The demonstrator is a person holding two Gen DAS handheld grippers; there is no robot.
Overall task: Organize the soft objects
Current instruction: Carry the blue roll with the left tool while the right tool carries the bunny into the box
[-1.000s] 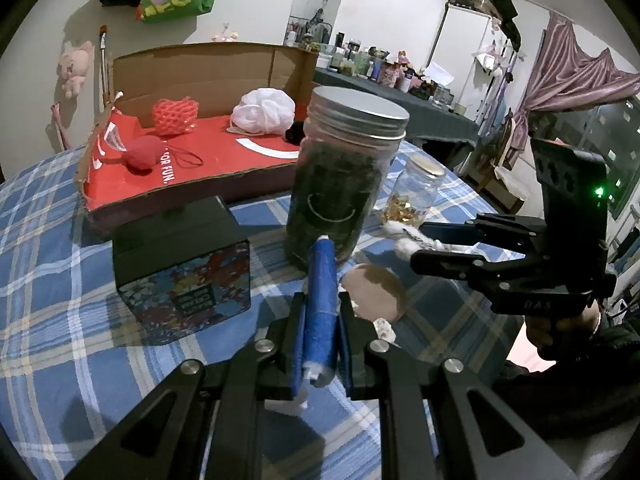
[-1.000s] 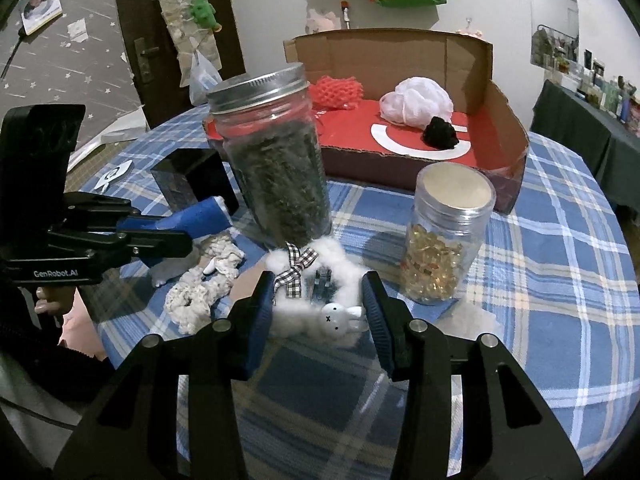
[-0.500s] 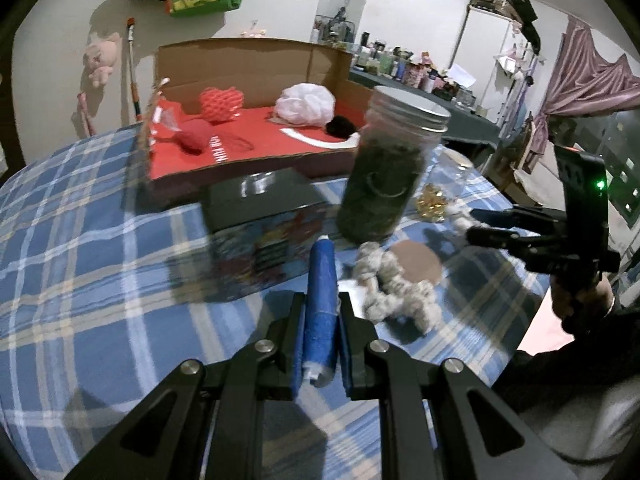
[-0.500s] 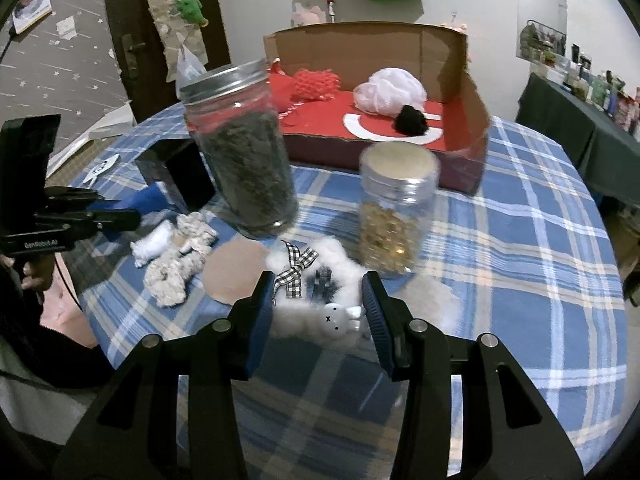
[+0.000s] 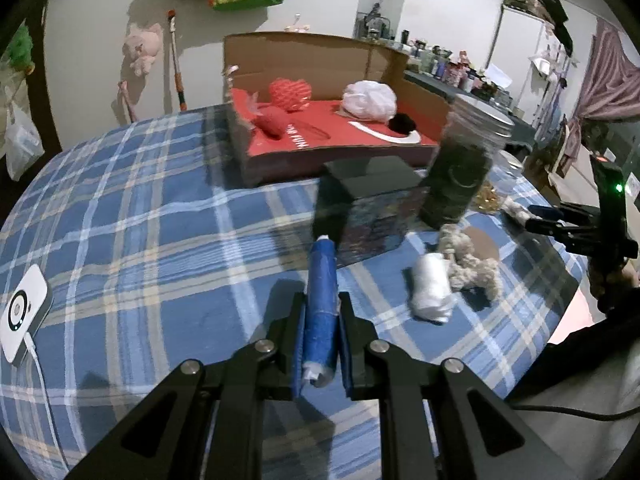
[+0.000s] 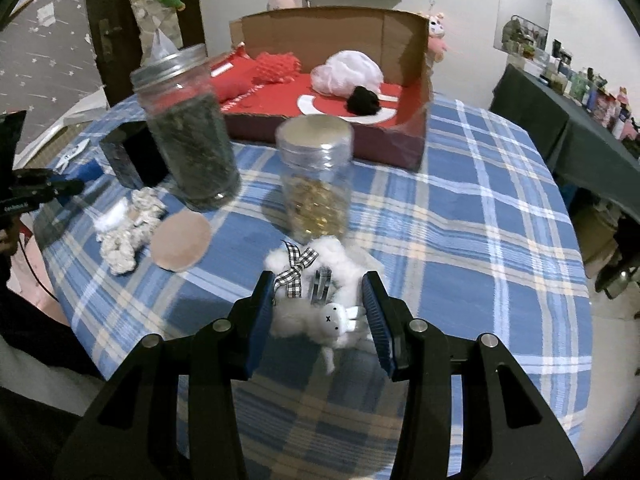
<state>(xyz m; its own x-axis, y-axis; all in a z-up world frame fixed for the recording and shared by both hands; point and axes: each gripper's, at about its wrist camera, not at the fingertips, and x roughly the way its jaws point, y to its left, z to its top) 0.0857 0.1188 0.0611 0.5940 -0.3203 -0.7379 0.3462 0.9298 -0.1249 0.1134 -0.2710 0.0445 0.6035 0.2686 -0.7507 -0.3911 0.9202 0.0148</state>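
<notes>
Left wrist view: a table (image 5: 132, 216) under a blue checked cloth is shown, with a cardboard box (image 5: 304, 52) lined in red set at its far side. A red mesh ball (image 5: 290, 94), a white pouf (image 5: 370, 102) and a small black pompom (image 5: 402, 123) are seen lying inside the box. In front of the box a dark tin (image 5: 372, 208) and a tall jar of dark leaves (image 5: 460, 176) are placed side by side. Near the jar, a cream knitted scrunchie (image 5: 468, 260) and a white roll (image 5: 430, 290) are laid on the cloth, touching each other. A blue roll (image 5: 322, 300) is clamped between the closed fingers of the left gripper (image 5: 320, 320) and is held above the table. In the right wrist view, a smaller jar of golden beads (image 6: 316, 188) is seen just beyond a fluffy white hair clip (image 6: 320, 292) with a checked bow and a tiny rabbit face. The clip is gripped between the fingers of the right gripper (image 6: 320, 312), near the table's front edge.
</notes>
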